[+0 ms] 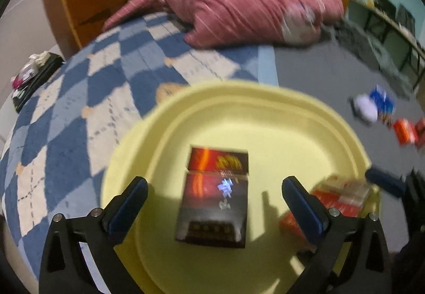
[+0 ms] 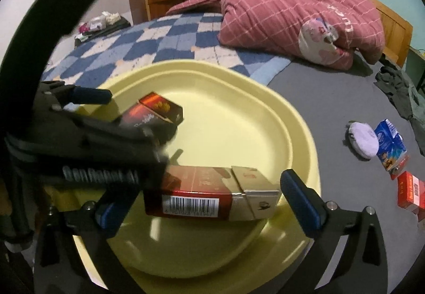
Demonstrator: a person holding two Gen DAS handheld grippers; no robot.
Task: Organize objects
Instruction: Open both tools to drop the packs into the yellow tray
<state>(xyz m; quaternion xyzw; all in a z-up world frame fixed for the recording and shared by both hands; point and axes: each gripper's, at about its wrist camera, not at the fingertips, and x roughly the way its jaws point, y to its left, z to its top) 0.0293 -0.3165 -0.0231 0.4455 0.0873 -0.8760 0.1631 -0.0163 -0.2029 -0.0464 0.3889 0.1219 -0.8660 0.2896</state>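
A pale yellow basin (image 1: 265,108) (image 2: 239,87) stands on the bed. In the left wrist view a dark red box (image 1: 215,198) lies in the basin between the fingers of my left gripper (image 1: 213,184). That gripper is open and its pads are clear of the box. In the right wrist view a red and gold box (image 2: 212,193) with a barcode lies across the basin's near side. It sits between the wide-open fingers of my right gripper (image 2: 202,195), untouched. The left gripper's body (image 2: 93,134) fills that view's left side, beside the dark red box (image 2: 159,111).
On the grey sheet right of the basin lie a blue carton (image 2: 391,145), a white round pad (image 2: 364,138) and orange-red boxes (image 2: 409,193). A pink quilt (image 2: 292,18) is heaped at the back, above a blue checked blanket (image 1: 79,113). Dark clothes (image 2: 398,87) lie far right.
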